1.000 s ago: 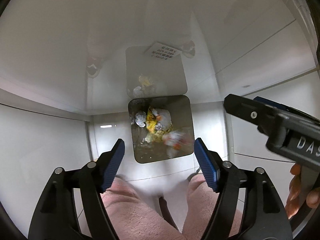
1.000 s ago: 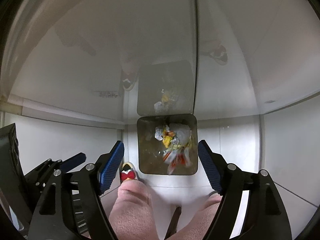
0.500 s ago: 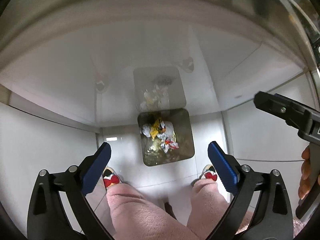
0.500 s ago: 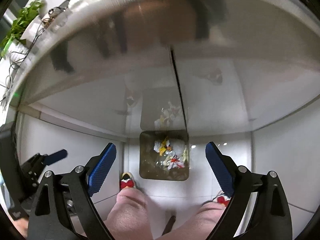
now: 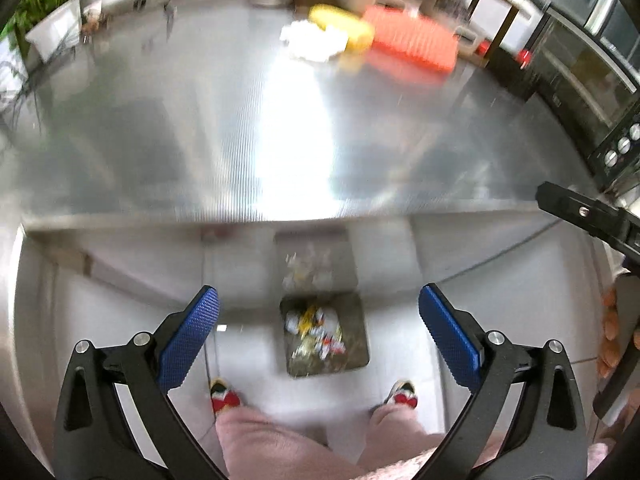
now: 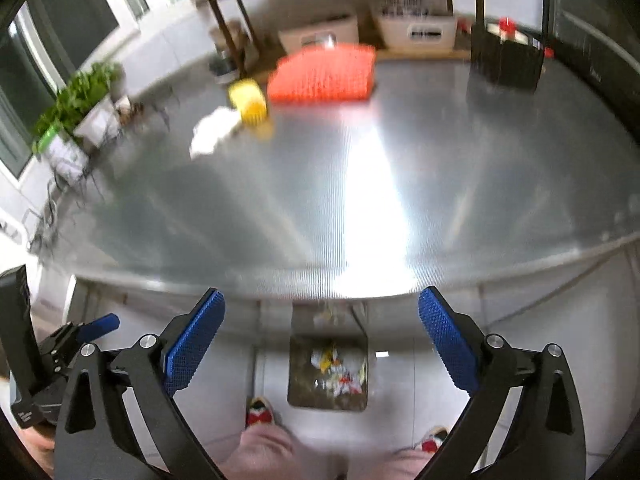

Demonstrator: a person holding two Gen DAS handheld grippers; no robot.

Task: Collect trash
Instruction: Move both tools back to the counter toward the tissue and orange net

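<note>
A square bin stands on the floor below the steel table's front edge, with wrappers and crumpled trash inside. The right wrist view shows the same bin and its trash. High above it, my left gripper is open and holds nothing. My right gripper hangs beside it, its jaws still opening, with nothing between them. On the far side of the table lie a white crumpled paper and a yellow object. Both show again, the paper and the yellow object.
An orange-red ribbed mat lies behind the paper. A potted plant stands at the table's left, a black box at the back right, an oven at the right. The person's legs and shoes flank the bin.
Both grippers have risen from just over the bin, below the table, to above the table's edge. Their jaws have spread wider. The tabletop has come into view.
</note>
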